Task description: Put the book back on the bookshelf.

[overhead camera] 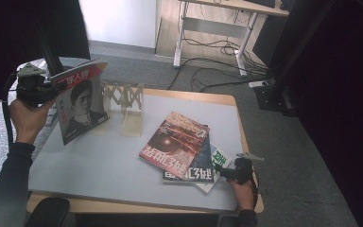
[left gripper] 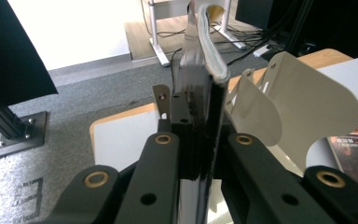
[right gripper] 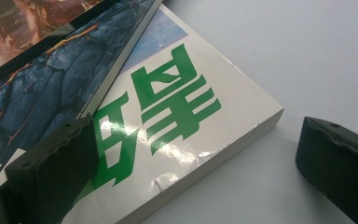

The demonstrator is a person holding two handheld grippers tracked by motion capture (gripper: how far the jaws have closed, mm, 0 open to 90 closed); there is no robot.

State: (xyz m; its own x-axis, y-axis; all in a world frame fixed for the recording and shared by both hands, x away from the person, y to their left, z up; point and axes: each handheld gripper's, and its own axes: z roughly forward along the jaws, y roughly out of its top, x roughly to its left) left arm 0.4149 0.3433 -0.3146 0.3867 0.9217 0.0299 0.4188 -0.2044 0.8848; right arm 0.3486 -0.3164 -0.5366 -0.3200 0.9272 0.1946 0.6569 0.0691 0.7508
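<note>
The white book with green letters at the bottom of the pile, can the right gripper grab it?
Probably yes. The right gripper is open, with the white book's corner between its jaws, and that corner sticks out from under the dark magazine.

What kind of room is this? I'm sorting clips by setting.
Probably an office or lab workspace: grey carpet floor, a white-legged desk trailing black cables, and a wooden table with a grey mat bearing a stack of glossy magazines.

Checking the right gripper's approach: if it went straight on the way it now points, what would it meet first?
Probably the white magazine with green characters, lowest in the stack: its corner lies between the right gripper's open jaws. Depth is uncertain; it may be just above the cover.
</note>
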